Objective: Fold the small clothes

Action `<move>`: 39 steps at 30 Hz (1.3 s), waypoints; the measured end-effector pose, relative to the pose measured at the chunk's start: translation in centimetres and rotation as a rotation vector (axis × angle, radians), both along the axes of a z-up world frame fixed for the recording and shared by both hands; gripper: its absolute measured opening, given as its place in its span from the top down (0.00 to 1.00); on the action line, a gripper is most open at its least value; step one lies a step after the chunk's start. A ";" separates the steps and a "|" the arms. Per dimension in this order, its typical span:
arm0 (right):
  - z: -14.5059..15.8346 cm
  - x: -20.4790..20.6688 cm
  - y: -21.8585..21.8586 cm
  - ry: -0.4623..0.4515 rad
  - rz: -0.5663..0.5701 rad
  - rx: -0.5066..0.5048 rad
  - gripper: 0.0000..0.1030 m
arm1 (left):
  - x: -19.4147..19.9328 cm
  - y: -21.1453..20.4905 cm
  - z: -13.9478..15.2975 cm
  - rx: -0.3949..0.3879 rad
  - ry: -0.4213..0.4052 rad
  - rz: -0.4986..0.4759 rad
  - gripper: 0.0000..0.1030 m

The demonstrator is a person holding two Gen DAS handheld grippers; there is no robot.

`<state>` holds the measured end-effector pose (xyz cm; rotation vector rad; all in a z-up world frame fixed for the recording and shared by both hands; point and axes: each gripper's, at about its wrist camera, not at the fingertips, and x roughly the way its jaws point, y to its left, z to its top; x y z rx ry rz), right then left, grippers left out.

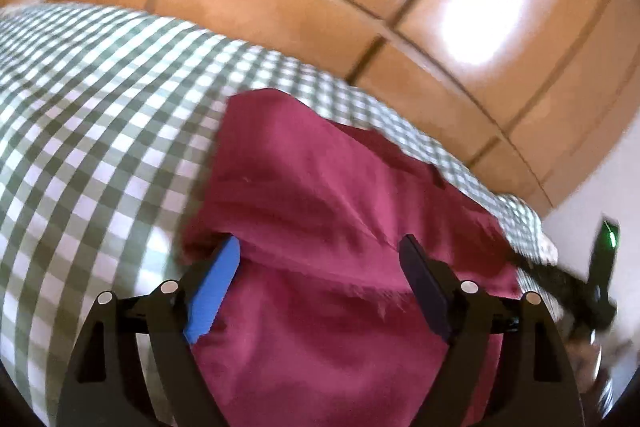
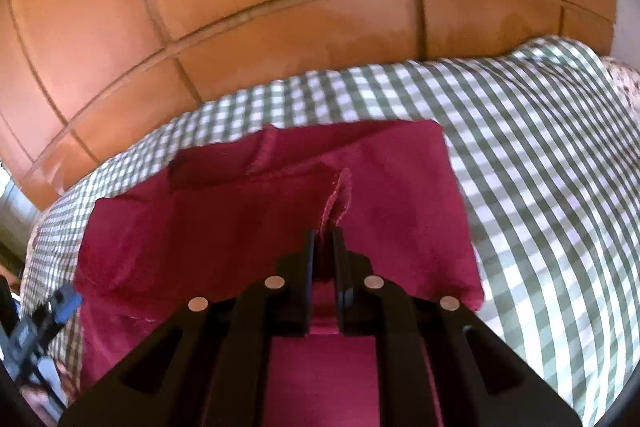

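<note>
Although both views are blurred, the maroon garment (image 2: pixel 248 227) can be judged light, soft and limp: it creases freely and shows a frayed raw hem, so it should drape from any pinch and slide little on the cloth beneath. It lies spread on a green-and-white checked bedcover (image 1: pixel 100 131), close to the edge nearest the floor. The best hold, in my judgement, is at an edge or corner, where 1 or 2 layers can be nipped without bunching.

The right gripper (image 2: pixel 323 239) has its jaws drawn almost together on a raised ridge of the maroon fabric, which stands up between them. The left gripper (image 1: pixel 320 251) has its jaws set wide apart, a blue pad on 1 side and a dark pad on the other; they straddle the cloth, the blue pad's tip tucked under a fold, without pressing on it.

The bedcover looks padded and yielding. Beyond it lies a floor of large terracotta tiles (image 2: pixel 280 7) with bright glare patches. A pale wall (image 1: pixel 592 211) shows at 1 side.
</note>
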<state>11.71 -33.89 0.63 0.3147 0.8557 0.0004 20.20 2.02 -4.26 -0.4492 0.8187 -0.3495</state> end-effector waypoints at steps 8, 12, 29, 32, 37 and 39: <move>-3.9 -0.5 -2.1 0.056 -0.043 0.041 1.00 | -0.2 0.7 -2.2 0.058 0.053 0.048 0.26; -2.6 -1.7 -2.8 0.029 -0.047 0.139 0.96 | -0.6 -0.5 -1.8 0.145 0.038 0.028 0.25; -1.5 0.4 0.7 0.048 0.015 0.075 0.95 | -1.0 -0.5 -1.1 0.166 0.028 0.023 0.25; -0.8 -0.1 -0.4 0.021 -0.031 0.010 0.95 | -0.9 -1.0 -1.1 0.181 0.030 0.003 0.22; -3.8 0.2 -0.2 0.074 -0.024 -0.019 0.95 | -0.9 -2.2 -1.6 0.261 0.049 -0.023 0.21; -3.6 0.1 0.2 0.070 -0.028 -0.044 0.94 | -1.6 -1.5 -1.1 0.226 0.050 -0.021 0.21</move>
